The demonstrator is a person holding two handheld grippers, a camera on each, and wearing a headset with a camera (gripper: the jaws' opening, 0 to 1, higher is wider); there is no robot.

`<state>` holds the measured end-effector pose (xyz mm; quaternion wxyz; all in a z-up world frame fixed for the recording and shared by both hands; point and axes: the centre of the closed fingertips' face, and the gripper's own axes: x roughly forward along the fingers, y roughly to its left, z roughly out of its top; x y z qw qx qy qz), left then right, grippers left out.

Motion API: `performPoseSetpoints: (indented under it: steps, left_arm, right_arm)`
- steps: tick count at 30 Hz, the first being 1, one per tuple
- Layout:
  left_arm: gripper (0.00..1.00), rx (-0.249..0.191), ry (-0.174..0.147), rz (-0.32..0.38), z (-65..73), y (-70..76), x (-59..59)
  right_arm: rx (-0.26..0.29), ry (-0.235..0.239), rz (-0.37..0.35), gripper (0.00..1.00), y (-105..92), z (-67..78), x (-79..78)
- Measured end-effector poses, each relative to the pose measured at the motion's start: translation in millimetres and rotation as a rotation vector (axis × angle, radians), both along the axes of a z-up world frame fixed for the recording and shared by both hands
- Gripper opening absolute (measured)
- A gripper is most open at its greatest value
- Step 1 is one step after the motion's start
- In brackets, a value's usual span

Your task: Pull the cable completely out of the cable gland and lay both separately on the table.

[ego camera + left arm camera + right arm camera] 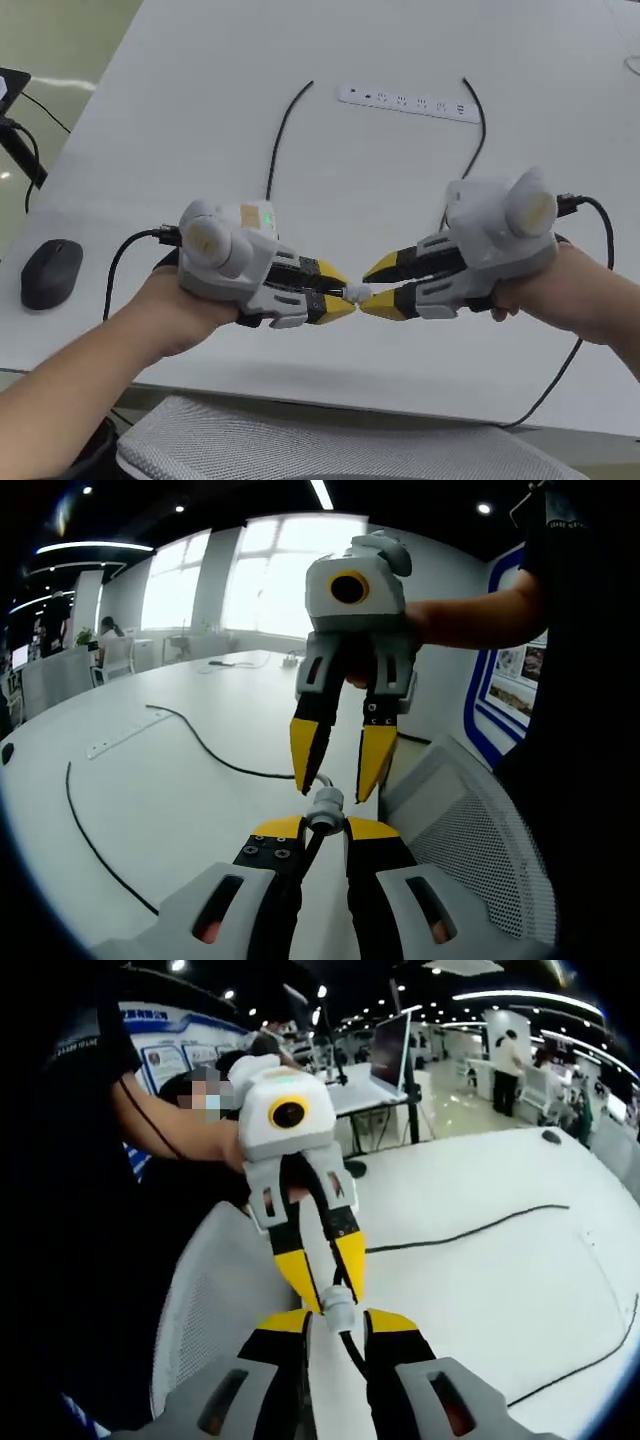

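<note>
A small grey-white cable gland (357,294) hangs in the air over the near edge of the white table (330,200), between the two grippers' tips. My left gripper (345,293) is shut on the gland (325,808). A thin black cable (312,850) runs back from it between the left jaws. My right gripper (368,289) faces it tip to tip and stands open, its yellow fingertips (305,755) on either side of the gland's far end. In the right gripper view the gland (340,1310) sits at my right gripper (338,1322), with the cable (352,1345) trailing between its jaws.
A white power strip (408,103) with its black cord lies at the back of the table. A loose black cable (283,135) runs down the middle. A dark mouse (50,272) sits near the left edge. A grey mesh chair (300,445) stands below the table's front edge.
</note>
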<state>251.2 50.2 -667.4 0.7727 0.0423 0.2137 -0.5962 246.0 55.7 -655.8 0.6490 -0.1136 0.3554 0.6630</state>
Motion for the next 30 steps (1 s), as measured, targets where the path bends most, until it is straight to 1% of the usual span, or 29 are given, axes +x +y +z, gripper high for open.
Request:
performPoseSetpoints:
  steps: [1,2,3,4,5,8,9,10,11,12,13,14,15,16,17,18,20,21,22,24,26,27,30]
  left_arm:
    - [0.15,-0.001,-0.003,0.000,0.8,0.0,0.1]
    - [0.15,-0.005,0.001,0.001,2.1,-0.1,-0.1]
    - [0.15,-0.010,0.004,0.003,4.0,-0.2,-0.5]
    - [0.15,-0.012,-0.004,0.001,5.4,-0.2,-0.4]
    - [0.15,-0.009,-0.010,-0.001,6.1,0.0,-0.5]
    - [0.15,-0.008,-0.009,-0.004,7.7,0.3,-1.6]
    - [0.15,-0.005,-0.021,-0.004,8.5,0.8,-1.1]
    - [0.15,0.002,-0.029,-0.004,8.6,1.6,-0.7]
    - [0.15,0.003,-0.028,-0.003,8.6,1.8,-0.5]
    - [0.15,0.004,-0.027,-0.003,8.2,2.0,-0.3]
    - [0.15,0.004,-0.028,-0.003,8.1,2.1,-0.3]
    - [0.15,0.007,-0.024,-0.003,7.6,2.1,-0.6]
    - [0.15,0.010,-0.022,-0.004,6.9,2.1,-0.9]
    - [0.15,0.015,-0.021,-0.006,6.3,1.9,-1.3]
    - [0.15,0.016,-0.021,-0.007,6.3,1.7,-1.3]
    - [0.15,0.015,-0.019,-0.007,6.6,1.4,-1.6]
    - [0.15,-0.001,-0.015,-0.003,9.7,-0.2,-1.1]
    - [0.15,-0.003,-0.007,-0.004,10.0,-0.7,-1.5]
    - [0.15,-0.001,-0.006,-0.006,10.0,-1.3,-1.9]
    - [0.15,0.006,-0.010,-0.012,9.4,-2.3,-2.8]
    - [0.15,0.014,-0.014,-0.018,9.0,-3.0,-3.5]
    - [0.15,0.019,-0.018,-0.022,8.8,-3.3,-3.8]
    - [0.15,0.029,-0.024,-0.031,8.8,-4.1,-4.3]
  right_arm:
    - [0.027,0.043,-0.023,0.16,0.1,2.7,1.1]
    - [0.049,0.080,-0.041,0.17,0.6,5.0,1.5]
    - [0.048,0.117,-0.064,0.18,-1.9,4.9,2.8]
    - [0.060,0.105,-0.073,0.18,-2.7,5.2,7.3]
    - [0.088,0.112,-0.090,0.18,-2.7,7.9,11.2]
    - [0.138,0.247,-0.119,0.19,-4.6,12.5,9.5]
    - [0.151,0.274,-0.113,0.19,-5.4,13.2,8.0]
    - [0.179,0.314,-0.116,0.19,-5.6,14.1,7.7]
    - [0.185,0.348,-0.127,0.19,-6.4,13.2,7.7]
    - [0.180,0.368,-0.149,0.18,-7.6,9.0,11.2]
    - [0.183,0.354,-0.145,0.17,-8.1,7.0,13.3]
    - [0.193,0.359,-0.145,0.17,-7.6,7.5,13.8]
    - [0.225,0.398,-0.149,0.16,-4.3,12.2,12.5]
    - [0.244,0.443,-0.152,0.16,-2.7,14.5,10.9]
    - [0.239,0.463,-0.145,0.16,-3.0,13.8,9.2]
    - [0.226,0.448,-0.139,0.15,-3.5,9.8,10.3]
    - [0.217,0.456,-0.129,0.15,-3.6,6.3,9.6]
    - [0.218,0.510,-0.130,0.17,-3.1,7.4,6.1]
    - [0.223,0.532,-0.124,0.17,-2.8,8.1,4.3]
    - [0.227,0.534,-0.119,0.16,-2.9,5.4,6.2]
    - [0.222,0.554,-0.111,0.16,-3.5,3.8,5.2]
    - [0.222,0.578,-0.094,0.16,-3.8,4.7,1.9]
    - [0.223,0.610,-0.065,0.16,-2.9,6.2,-3.0]
